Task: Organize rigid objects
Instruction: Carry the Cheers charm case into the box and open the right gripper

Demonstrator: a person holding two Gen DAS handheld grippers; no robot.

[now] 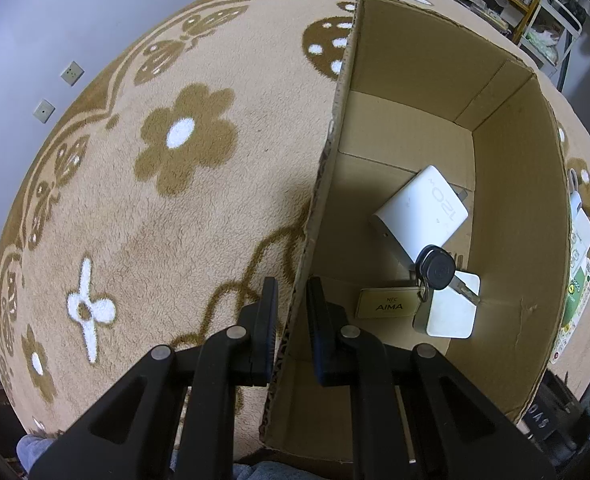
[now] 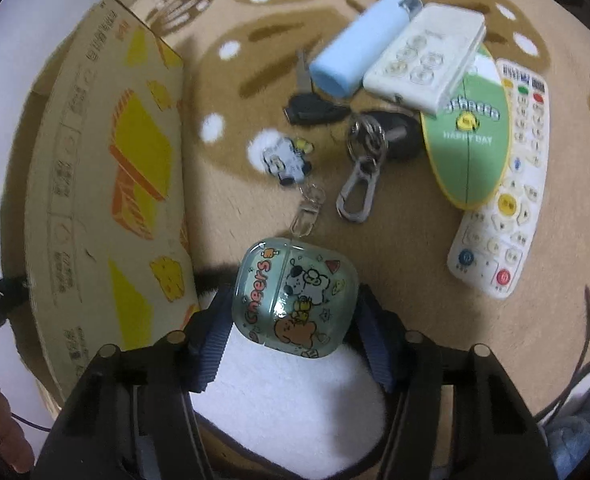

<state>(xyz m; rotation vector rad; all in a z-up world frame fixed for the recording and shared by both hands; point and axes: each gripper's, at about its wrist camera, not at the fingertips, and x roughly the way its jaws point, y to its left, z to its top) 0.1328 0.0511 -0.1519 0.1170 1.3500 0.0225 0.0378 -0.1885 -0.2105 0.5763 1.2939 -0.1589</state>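
In the left wrist view my left gripper is shut on the near wall of an open cardboard box, one finger outside and one inside. Inside the box lie a white charger, a black key fob with a gold AIMA tag, and a white square card. In the right wrist view my right gripper points down at the rug. A clear green cartoon earbud case sits between its fingers, and both pads touch its sides. The case's clasp chain trails away from me.
The box's printed outer side stands left of the right gripper. Beyond the case lie a small figure charm, a black key, a carabiner with rings, a blue cylinder, a white button box, a green oval and a white remote.
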